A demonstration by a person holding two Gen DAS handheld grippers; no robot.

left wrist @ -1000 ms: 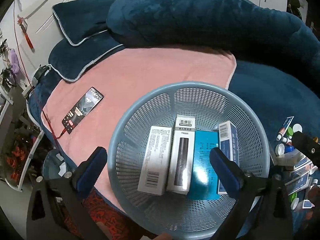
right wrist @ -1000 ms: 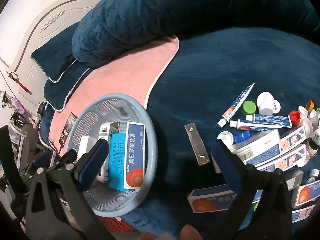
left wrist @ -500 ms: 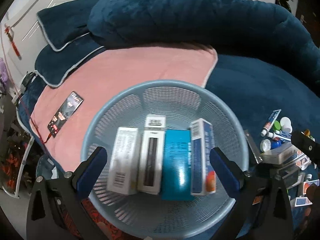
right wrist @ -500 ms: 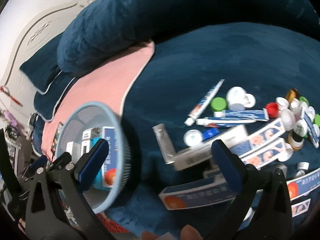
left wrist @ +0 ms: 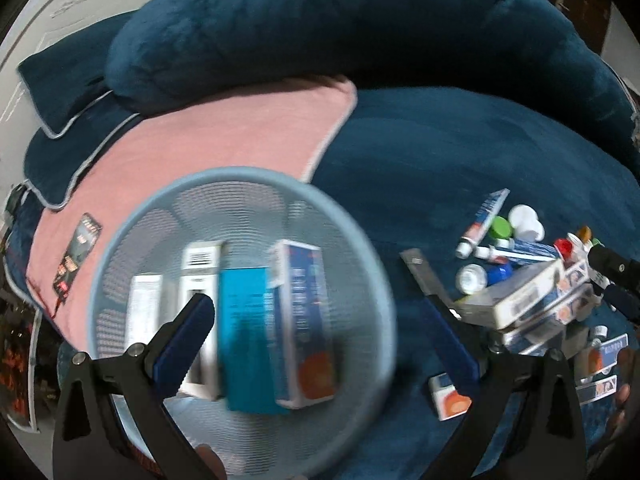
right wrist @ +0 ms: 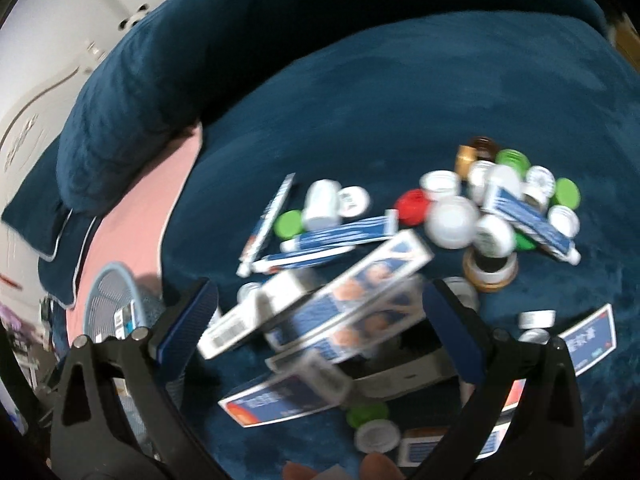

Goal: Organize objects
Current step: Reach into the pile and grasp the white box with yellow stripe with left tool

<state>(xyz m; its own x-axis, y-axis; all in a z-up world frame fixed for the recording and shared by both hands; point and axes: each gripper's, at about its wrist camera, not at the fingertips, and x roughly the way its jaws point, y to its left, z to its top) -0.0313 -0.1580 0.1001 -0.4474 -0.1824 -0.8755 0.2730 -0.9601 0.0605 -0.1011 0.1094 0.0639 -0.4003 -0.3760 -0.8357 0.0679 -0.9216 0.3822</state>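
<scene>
Both tongs gape wide and grip nothing. We have the left tongs (left wrist: 324,334) hanging over the pale blue mesh basket (left wrist: 360,248), one blue pad low over the boxes, the other off the rim over the dark blue blanket (left wrist: 440,152). Inside that basket we count four medicine boxes lying side by side: a white box (left wrist: 144,312), a white box with a barcode (left wrist: 200,272), a teal box (left wrist: 244,320) and a blue-and-white box with an orange spot (left wrist: 300,312). All are blurred, so we cannot read the print.

Our right tongs (right wrist: 320,324) hover over the pile of loose things on the blanket. Right between the fingers lies a heap of long blue-and-white cartons (right wrist: 352,300), stacked crosswise and smeared by motion; a blue carton with an orange end (right wrist: 280,400) sits nearer us. Just beyond them we see ointment tubes (right wrist: 340,234), one thin tube (right wrist: 268,220) slanting away, then a scatter of caps and small bottles: a red cap (right wrist: 414,206), a green cap (right wrist: 289,224), white bottles (right wrist: 452,220), a brown bottle (right wrist: 480,152) at the far edge.

Further off, through the left view, a pink towel (left wrist: 224,136) spreads under the basket's far rim, with a phone (left wrist: 78,252) lying on it. Beyond that rises a rolled dark blue quilt (left wrist: 320,28) and a piped pillow (left wrist: 60,92).
</scene>
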